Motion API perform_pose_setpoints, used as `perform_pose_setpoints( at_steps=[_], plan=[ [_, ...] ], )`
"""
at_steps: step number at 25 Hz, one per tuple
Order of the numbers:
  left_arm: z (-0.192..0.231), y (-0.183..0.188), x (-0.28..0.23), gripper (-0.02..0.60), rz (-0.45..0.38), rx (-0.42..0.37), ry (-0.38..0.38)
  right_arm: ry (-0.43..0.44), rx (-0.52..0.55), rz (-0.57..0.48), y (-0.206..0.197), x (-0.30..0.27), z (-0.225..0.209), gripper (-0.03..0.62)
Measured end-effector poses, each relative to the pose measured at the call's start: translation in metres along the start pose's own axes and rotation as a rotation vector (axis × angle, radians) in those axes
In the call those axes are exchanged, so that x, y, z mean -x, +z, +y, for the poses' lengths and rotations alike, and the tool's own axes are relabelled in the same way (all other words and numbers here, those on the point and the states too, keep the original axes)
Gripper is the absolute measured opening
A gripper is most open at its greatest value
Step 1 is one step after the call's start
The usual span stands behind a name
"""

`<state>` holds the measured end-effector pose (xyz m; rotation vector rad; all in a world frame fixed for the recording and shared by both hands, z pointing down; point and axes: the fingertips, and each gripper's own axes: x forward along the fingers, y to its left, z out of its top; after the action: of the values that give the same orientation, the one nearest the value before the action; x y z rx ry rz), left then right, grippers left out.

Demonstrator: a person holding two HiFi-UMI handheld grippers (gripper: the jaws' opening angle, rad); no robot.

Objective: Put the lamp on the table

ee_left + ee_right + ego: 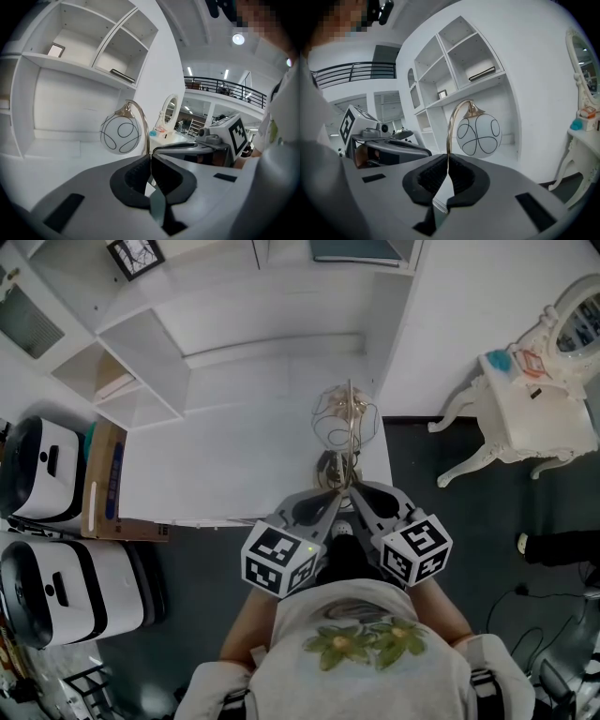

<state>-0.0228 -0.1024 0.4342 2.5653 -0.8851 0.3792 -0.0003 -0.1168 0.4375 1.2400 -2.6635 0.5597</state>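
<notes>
Right now you have the lamp (345,418) pinched by its thin brass stem (449,136) from both sides: your left gripper (333,491) and right gripper (361,491) are each clamped narrow on it, tips nearly meeting. The lamp is upright over the near right corner of the white table (234,446), with its white, black-lined globe shade (121,134) hanging on the far side

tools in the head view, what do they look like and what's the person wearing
Left tool and right tool are both light grey plastic shells with black ridged pads. Each carries a white cube printed with black square markers. The person wears a pale top with a green leaf print.
</notes>
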Motion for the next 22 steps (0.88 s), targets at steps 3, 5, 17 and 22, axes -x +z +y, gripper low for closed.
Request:
perform_pose_setpoints(
  at_steps=[3, 5, 17, 22],
  plan=[
    [-0.004, -0.004, 0.001, 0.032, 0.007, -0.01, -0.002, 0.004, -0.003, 0.007, -0.005, 0.005, 0.004, 0.031],
    [-0.007, -0.007, 0.002, 0.032, 0.012, -0.013, -0.006, 0.005, 0.004, 0.013, -0.008, 0.008, 0.008, 0.031],
    [-0.019, -0.019, 0.003, 0.032, 0.043, -0.027, -0.026, -0.016, 0.019, 0.034, -0.021, 0.017, 0.016, 0.031],
    [-0.02, -0.028, 0.004, 0.032, 0.061, -0.018, -0.025, -0.016, 0.018, 0.049, -0.028, 0.019, 0.015, 0.031]
  ],
)
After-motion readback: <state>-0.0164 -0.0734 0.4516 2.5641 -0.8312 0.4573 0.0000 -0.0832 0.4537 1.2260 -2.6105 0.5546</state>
